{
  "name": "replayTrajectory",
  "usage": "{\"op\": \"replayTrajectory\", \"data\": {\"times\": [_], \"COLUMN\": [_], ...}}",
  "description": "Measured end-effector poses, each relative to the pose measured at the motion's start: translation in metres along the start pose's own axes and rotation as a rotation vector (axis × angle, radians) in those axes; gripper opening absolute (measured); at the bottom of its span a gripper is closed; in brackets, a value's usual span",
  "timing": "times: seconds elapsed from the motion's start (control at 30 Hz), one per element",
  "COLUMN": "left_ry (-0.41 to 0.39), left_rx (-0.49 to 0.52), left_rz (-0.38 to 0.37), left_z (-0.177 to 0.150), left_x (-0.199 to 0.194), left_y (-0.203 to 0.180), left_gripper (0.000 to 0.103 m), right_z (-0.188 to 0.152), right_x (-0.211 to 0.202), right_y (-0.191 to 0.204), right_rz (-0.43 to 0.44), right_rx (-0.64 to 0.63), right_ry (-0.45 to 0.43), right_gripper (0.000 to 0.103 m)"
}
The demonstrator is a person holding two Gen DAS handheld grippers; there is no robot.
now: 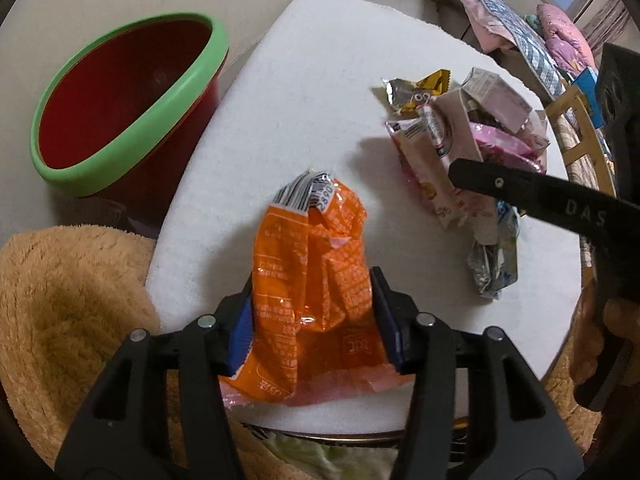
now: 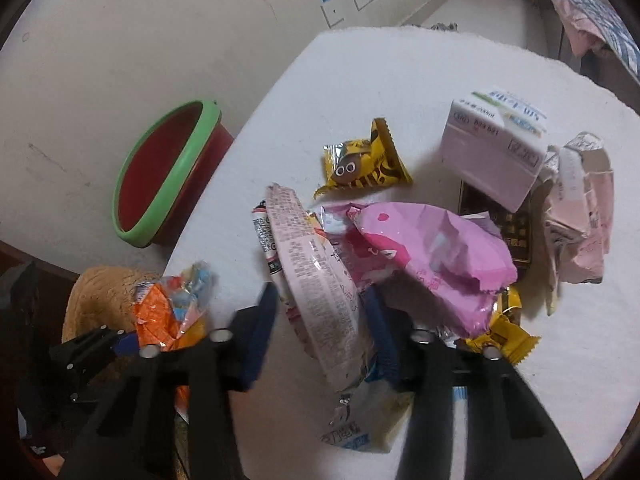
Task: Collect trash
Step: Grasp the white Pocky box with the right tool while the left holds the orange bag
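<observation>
A crumpled orange snack wrapper [image 1: 312,248] stands up between the blue pads of my left gripper [image 1: 314,328], which is shut on it just above the white table cover [image 1: 320,80]. The red bin with a green rim [image 1: 152,128] stands on the floor to the left, past the table's edge. My right gripper [image 2: 320,340] straddles a pale pink printed wrapper [image 2: 316,280] at the near edge of the trash pile. Its right pad touches the wrapper and its left pad stands a little off it. One right gripper finger [image 1: 500,184] shows over the pile.
The pile holds a bright pink wrapper [image 2: 432,256], a yellow snack packet [image 2: 368,164], a white carton [image 2: 492,148] and a crumpled pale carton [image 2: 580,232]. A tan fluffy cushion [image 1: 72,300] lies below the table's near left edge. A hand [image 1: 616,320] grips the right tool.
</observation>
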State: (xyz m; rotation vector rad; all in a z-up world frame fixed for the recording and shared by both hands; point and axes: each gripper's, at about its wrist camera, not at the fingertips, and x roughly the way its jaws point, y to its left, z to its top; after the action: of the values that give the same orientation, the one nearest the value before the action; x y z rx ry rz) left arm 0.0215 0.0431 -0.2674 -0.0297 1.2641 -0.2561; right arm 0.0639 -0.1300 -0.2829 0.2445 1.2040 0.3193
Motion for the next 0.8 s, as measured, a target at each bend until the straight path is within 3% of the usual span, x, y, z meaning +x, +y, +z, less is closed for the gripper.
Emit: {"op": "replayTrajectory", "data": {"times": [0.1, 0.17, 0.3, 0.47, 0.5, 0.63, 0.8], "left_ry": [0.007, 0.004, 0.020, 0.060, 0.066, 0.071, -0.006], "left_rx": [0.000, 0.000, -0.008, 0.015, 0.028, 0.033, -0.003], "left_rz": [0.005, 0.003, 0.010, 0.023, 0.025, 0.010, -0.011], "left_z": [-0.002, -0.002, -0.004, -0.013, -0.015, -0.016, -0.013], "left_x": [0.000, -0.001, -0.003, 0.001, 0.003, 0.004, -0.014], "left_y": [0.002, 0.002, 0.003, 0.001, -0.001, -0.002, 0.004], "left_gripper": [0.061, 0.063, 0.074, 0.074, 0.074, 0.059, 0.054], "right_z": [0.001, 0.000, -0.004, -0.011, -0.013, -0.016, -0.015], "right_x": [0.002, 0.005, 0.011, 0.014, 0.015, 0.007, -0.022], "right_y": [0.002, 0.003, 0.003, 0.004, 0.005, 0.005, 0.008], "right_rz": [-0.013, -0.031, -0.039, -0.024, -0.025, -0.015, 0.004], "right_rx": [-0.009, -0.012, 0.001, -0.008, -0.013, -0.001, 0.011], "right_ry": [0.000, -0.004, -0.005, 0.007, 0.011, -0.021, -0.096], "right_gripper": [0.043, 0.055, 0.057, 0.055, 0.050, 0.045, 0.045]}}
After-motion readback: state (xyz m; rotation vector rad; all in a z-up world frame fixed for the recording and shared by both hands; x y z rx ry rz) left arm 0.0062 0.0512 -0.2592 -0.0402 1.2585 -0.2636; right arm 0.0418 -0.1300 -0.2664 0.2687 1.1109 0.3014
